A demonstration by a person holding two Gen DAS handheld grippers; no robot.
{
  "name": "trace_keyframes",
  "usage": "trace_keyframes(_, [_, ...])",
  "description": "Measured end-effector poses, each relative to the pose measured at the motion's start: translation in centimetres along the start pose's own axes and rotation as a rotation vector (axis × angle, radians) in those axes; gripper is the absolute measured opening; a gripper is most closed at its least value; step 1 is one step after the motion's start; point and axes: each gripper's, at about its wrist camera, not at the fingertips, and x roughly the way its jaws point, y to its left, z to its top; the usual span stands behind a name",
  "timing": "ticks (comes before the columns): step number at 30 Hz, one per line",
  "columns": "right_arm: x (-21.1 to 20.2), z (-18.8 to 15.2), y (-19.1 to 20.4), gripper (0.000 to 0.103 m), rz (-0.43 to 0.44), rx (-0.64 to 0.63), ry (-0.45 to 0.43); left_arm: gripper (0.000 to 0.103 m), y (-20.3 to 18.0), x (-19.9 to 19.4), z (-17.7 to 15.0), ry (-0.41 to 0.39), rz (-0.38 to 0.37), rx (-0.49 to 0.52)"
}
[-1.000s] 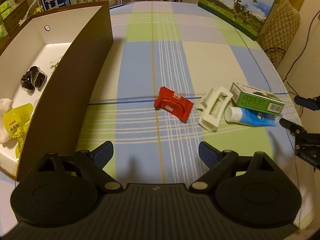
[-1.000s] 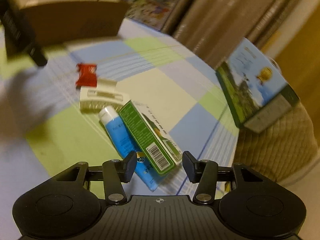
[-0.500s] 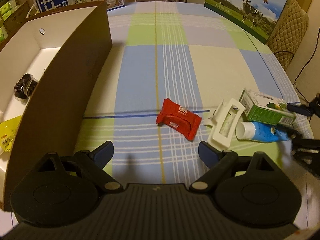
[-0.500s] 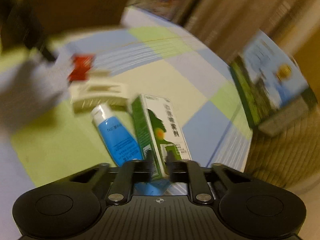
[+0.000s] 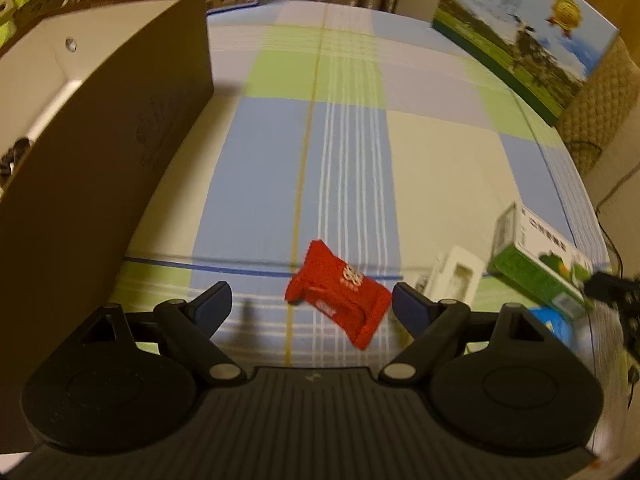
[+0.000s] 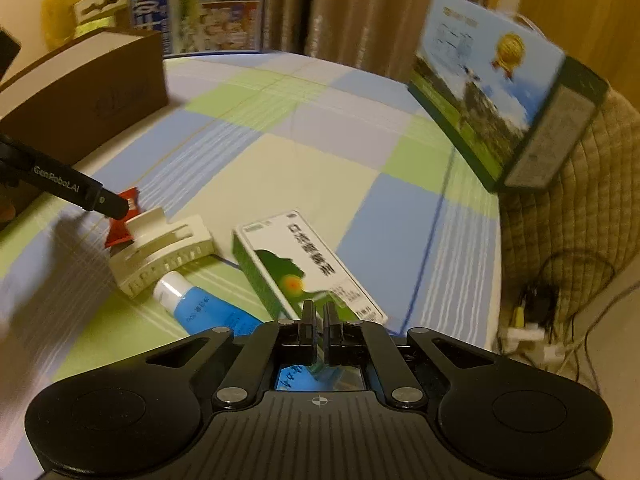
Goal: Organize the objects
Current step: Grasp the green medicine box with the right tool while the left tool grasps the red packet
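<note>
While right claw point(image 6: 319, 314) pinches green box point(image 6: 304, 264), lifted end-on.

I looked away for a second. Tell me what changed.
The right gripper closed on the green box and tilted it up. The left gripper, open, moved in over the red packet. The clip and blue tube stayed put.

A milk carton point(image 6: 500, 92) leans on a quilted chair point(image 6: 576, 200) at the checked tablecloth's point(image 5: 352, 152) edge, before curtains point(image 6: 352, 8).
</note>
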Motion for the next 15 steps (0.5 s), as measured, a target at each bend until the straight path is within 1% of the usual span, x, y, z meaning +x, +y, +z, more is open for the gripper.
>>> trace_keyframes(5, [0.0, -0.6, -1.3, 0.0, -0.005, 0.069, 0.011, 0.084, 0.3, 1.7, 0.7, 0.015, 0.018, -0.07])
trace_keyframes(8, [-0.1, -0.9, -1.8, 0.0, 0.001, 0.094, 0.012, 0.081, 0.1, 2.5, 0.9, 0.021, 0.029, -0.066])
trace_keyframes(12, [-0.4, -1.2, -2.3, 0.0, 0.001, 0.121, 0.01, 0.073, 0.2, 2.6, 0.8, 0.021, 0.023, -0.026])
trace_keyframes(14, [-0.5, -1.3, -2.7, 0.0, 0.016, 0.14, 0.01, 0.066, 0.6, 2.4, 0.6, 0.019, 0.016, -0.004])
trace_keyframes(15, [-0.6, -1.4, -2.9, 0.001, 0.021, 0.149, 0.009, 0.06, 0.9, 2.3, 0.4, 0.021, 0.012, 0.009])
